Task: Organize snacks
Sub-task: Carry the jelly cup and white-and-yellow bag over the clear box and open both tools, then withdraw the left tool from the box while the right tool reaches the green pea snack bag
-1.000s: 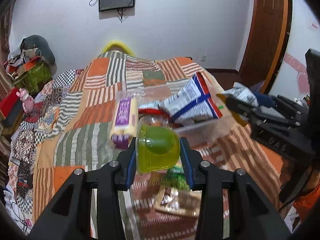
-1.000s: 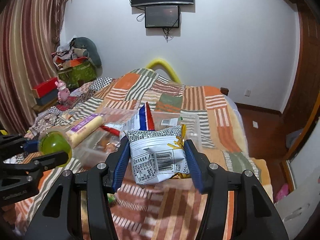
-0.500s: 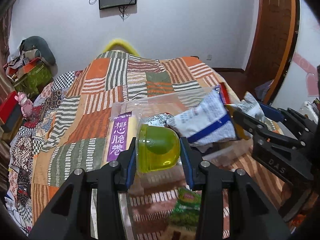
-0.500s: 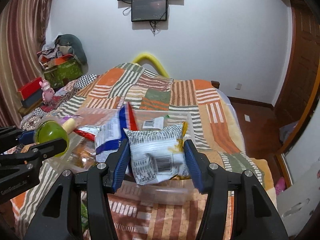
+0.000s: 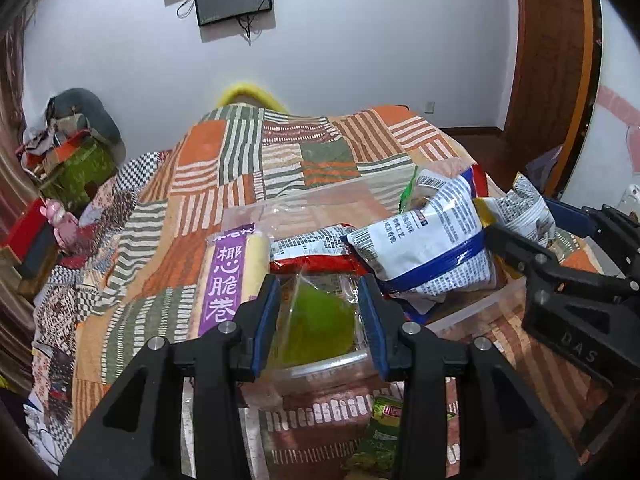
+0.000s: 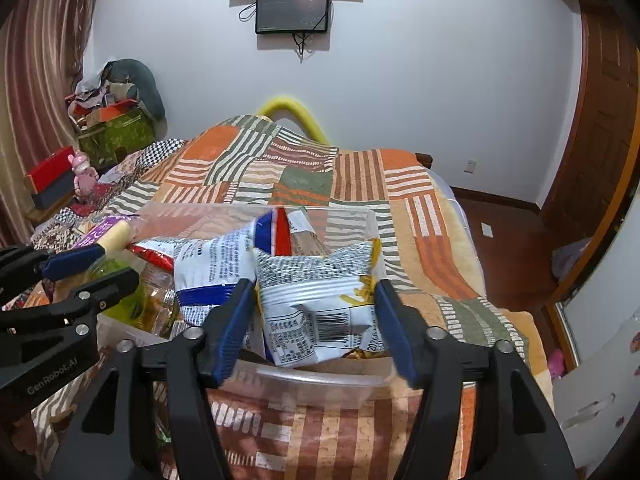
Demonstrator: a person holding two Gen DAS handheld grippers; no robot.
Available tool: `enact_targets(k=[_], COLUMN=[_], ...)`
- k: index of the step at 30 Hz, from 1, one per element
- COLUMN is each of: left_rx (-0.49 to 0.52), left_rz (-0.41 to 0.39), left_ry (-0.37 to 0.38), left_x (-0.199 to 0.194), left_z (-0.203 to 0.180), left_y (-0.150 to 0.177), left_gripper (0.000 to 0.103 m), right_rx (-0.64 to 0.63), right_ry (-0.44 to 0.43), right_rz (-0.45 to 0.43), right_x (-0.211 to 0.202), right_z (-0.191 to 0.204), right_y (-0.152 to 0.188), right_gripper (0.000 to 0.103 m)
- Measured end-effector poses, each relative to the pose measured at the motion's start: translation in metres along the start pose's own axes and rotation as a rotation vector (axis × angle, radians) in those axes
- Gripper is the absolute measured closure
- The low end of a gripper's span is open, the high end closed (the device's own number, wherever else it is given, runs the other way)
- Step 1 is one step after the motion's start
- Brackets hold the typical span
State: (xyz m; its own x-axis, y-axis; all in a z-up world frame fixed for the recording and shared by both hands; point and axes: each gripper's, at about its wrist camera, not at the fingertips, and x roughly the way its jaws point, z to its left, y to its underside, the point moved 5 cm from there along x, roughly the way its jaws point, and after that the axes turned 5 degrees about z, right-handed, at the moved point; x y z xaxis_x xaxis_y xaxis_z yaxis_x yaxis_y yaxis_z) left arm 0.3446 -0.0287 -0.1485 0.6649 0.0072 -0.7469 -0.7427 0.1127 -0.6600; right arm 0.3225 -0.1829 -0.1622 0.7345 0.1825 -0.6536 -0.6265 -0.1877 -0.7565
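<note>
Clear plastic bin (image 5: 472, 312) sits on the patchwork bedspread (image 5: 224, 176), toward the bed's near edge; its walls are see-through and hard to trace, near rim blurred. Far left inside it: purple-and-yellow wafer roll pack (image 5: 236, 276), lower end hidden behind the left gripper (image 5: 323, 316). That claw is clamped on a green jelly cup (image 5: 320, 328), low inside the bin's near-left corner; the cup is blurred behind crinkled clear wrap. A red-edged packet (image 5: 316, 256) lies behind it, mostly covered. Next right, a white bag with a blue stripe (image 5: 432, 248) leans over the pile. Right gripper (image 6: 316, 316): jaws opening, white-and-yellow chip bag (image 6: 320, 304) between them, over the bin's near-right side; pads look just off the bag, and its bottom is cut off by the bin rim. Loose on the bedspread before the bin, a green snack packet (image 5: 380, 436), partly hidden by the left claw's arm.
</note>
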Motion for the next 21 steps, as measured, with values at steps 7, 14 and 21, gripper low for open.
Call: enact_targets(k=[7, 14, 21], left_rx=[-0.052, -0.078, -0.092], left_rz=[0.019, -0.019, -0.065], left_ry=[0.055, 0.055, 0.061], left_x=[-0.009, -0.035, -0.069], left_z=[0.009, 0.018, 0.025], left_y=[0.002, 0.002, 0.007], left_gripper=[0.059, 0.048, 0.038], right_rx=[0.003, 0.010, 0.036], right_ry=[-0.011, -0.002, -0.027], right_rz=[-0.006, -0.042, -0.047], right_x=[-0.008, -0.025, -0.040], right_z=[0.000, -0.004, 0.000], right_y=[-0.001, -0.002, 0.003], right_gripper=[0.028, 0.023, 0.022])
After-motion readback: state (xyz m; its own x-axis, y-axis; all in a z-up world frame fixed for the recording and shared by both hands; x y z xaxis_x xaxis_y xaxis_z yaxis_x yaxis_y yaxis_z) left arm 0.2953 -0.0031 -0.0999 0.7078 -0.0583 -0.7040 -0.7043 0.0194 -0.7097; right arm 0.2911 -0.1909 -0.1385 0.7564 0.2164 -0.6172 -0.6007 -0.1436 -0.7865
